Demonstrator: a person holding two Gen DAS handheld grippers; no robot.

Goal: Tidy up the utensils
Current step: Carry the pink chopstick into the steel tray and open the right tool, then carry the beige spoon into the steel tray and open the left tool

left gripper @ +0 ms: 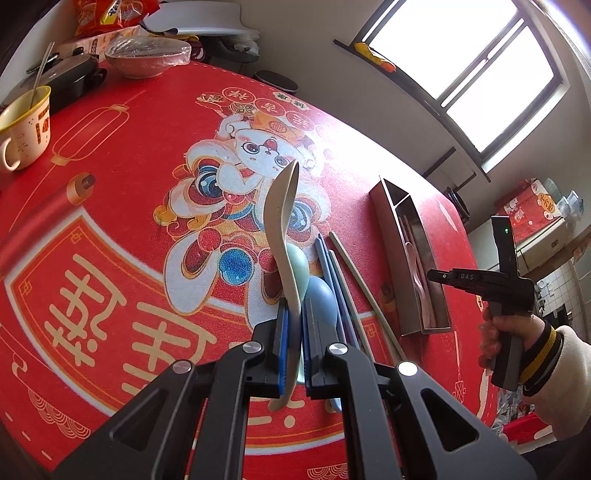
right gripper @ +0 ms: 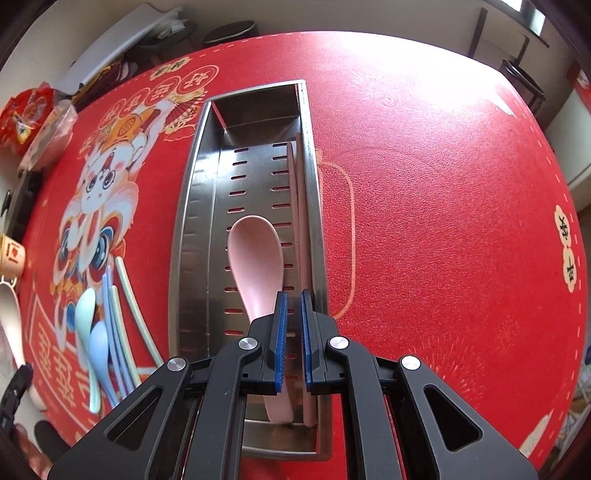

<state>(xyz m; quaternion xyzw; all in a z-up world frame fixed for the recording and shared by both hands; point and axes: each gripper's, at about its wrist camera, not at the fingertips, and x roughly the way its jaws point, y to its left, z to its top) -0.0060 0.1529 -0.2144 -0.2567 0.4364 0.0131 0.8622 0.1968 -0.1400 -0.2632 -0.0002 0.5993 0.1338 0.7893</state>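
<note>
My left gripper (left gripper: 293, 302) is shut on the handle of a beige spoon (left gripper: 280, 206), held above the red mat with its bowl pointing away. Under it lie a green spoon (left gripper: 295, 262), a blue spoon (left gripper: 321, 299), blue chopsticks (left gripper: 328, 266) and green chopsticks (left gripper: 354, 273). My right gripper (right gripper: 293, 295) hangs over the steel tray (right gripper: 192, 229), pads nearly together; only the tray floor shows in the thin gap. A pink spoon (right gripper: 255, 251) and pink chopsticks (right gripper: 301, 206) lie in the tray. The spoon's handle runs under the left finger.
A mug (left gripper: 26, 125) with a metal spoon, a wrapped pink bowl (left gripper: 147, 59), a black pot (left gripper: 70, 77) and a snack bag (left gripper: 107, 14) stand at the table's far left. A person's hand (left gripper: 495, 332) holds the right gripper (left gripper: 432, 275) beside the tray (left gripper: 391, 206).
</note>
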